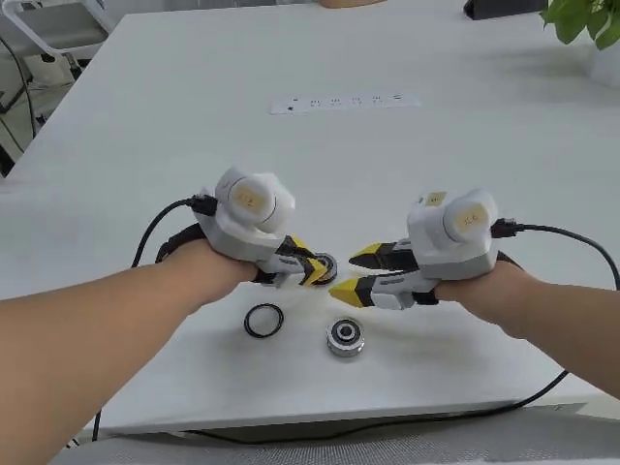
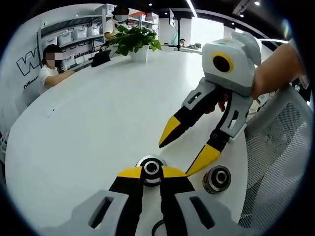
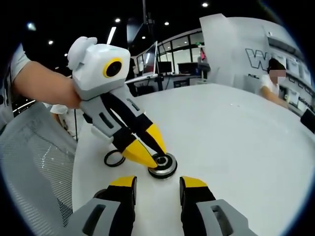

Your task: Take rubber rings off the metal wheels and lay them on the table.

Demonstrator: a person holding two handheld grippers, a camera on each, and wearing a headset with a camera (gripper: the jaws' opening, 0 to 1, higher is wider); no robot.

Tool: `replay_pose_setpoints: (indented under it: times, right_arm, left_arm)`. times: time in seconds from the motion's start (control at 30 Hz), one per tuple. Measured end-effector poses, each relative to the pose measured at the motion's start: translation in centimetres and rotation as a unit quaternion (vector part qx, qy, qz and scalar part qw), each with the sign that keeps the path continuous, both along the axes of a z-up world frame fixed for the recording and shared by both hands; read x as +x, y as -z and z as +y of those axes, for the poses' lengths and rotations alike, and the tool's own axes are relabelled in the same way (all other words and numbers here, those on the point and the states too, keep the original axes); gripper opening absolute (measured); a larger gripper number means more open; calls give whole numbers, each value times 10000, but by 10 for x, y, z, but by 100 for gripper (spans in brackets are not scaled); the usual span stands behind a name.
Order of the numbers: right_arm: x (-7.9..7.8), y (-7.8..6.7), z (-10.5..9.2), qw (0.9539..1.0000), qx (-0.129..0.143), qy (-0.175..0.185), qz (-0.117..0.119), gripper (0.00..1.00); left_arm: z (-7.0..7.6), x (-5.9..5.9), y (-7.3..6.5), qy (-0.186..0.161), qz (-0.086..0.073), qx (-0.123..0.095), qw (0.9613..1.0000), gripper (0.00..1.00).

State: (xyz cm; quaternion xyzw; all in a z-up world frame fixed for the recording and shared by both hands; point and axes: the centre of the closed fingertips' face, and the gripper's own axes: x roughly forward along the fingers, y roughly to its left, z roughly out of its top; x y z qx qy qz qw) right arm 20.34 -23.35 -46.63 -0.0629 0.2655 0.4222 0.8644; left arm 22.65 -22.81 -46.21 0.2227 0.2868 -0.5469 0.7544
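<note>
My left gripper (image 1: 315, 268) is shut on a small metal wheel (image 1: 325, 263) that rests on the white table (image 1: 387, 155); in the left gripper view its yellow tips clasp the wheel (image 2: 150, 169) from both sides. A dark band shows around this wheel's rim (image 3: 163, 166). My right gripper (image 1: 346, 272) stands open just right of it, tips pointing at the wheel, nothing between them (image 3: 158, 183). One black rubber ring (image 1: 263, 321) lies flat near the front edge. A second metal wheel (image 1: 346, 335) sits beside it, bare.
A white power strip (image 1: 344, 102) lies at mid-table. A potted plant (image 1: 581, 19) stands at the far right corner. The table's front edge runs just below the ring and wheel. A mesh chair (image 2: 280, 147) stands off the table, and people sit in the background.
</note>
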Motion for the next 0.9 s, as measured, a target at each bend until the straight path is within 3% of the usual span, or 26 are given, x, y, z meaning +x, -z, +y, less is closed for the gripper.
replay_pose_setpoints:
  times: [0.5,0.9]
  right_arm:
    - [21,9,13,9993,-264,241,-146,32]
    - [21,10,13,9991,-297,230,-197,24]
  left_arm:
    - [1,0,1,-118,-9,20,9999,7]
    - [1,0,0,-151,-4,-28,9999,7]
